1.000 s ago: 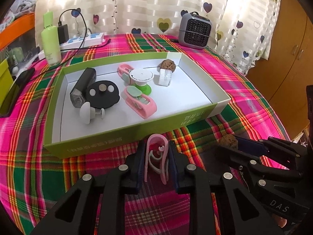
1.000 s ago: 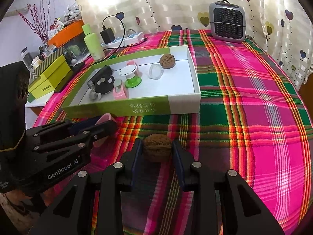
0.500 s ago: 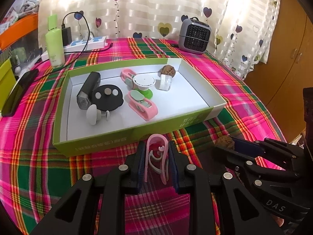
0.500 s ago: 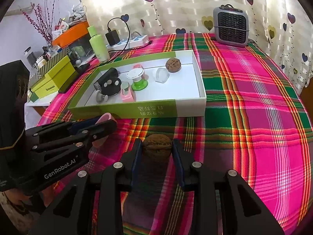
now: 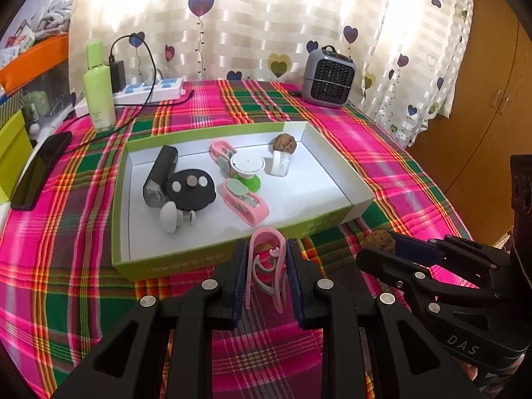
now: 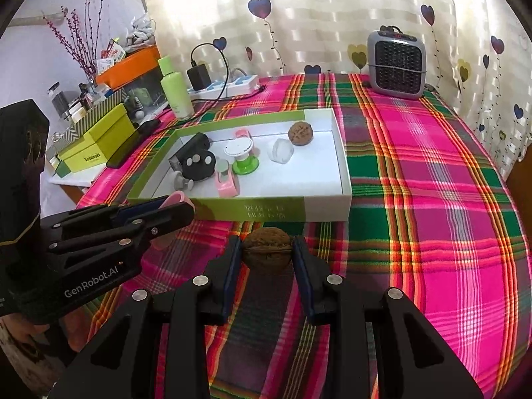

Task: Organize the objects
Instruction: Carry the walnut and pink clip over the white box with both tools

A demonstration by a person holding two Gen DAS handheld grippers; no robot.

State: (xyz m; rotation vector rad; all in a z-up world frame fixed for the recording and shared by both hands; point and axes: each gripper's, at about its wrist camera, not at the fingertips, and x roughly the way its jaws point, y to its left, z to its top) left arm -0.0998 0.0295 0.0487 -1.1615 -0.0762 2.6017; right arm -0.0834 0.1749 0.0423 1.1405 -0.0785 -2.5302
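Note:
My left gripper [image 5: 266,266] is shut on a pink clip [image 5: 266,262], held above the plaid cloth just before the near wall of the green-and-white box [image 5: 186,261]. My right gripper [image 6: 267,256] is shut on a walnut [image 6: 267,252], also just short of the box [image 6: 276,211]. The box holds a second walnut [image 5: 285,143], two pink clips [image 5: 246,202], a black torch [image 5: 159,176], a black disc [image 5: 191,191], a white-topped green stand [image 5: 247,169], a clear case [image 5: 280,163] and a white knob [image 5: 171,216].
A grey heater [image 5: 327,78] stands at the back of the table. A green bottle [image 5: 98,91], a power strip [image 5: 149,89] and a black phone [image 5: 40,169] lie at the back left. Yellow-green boxes [image 6: 96,146] sit on a side shelf. A wooden cupboard [image 5: 482,99] is at the right.
Both grippers have risen and drawn back a little from the box, each still holding its object. The box looks smaller and farther in both views.

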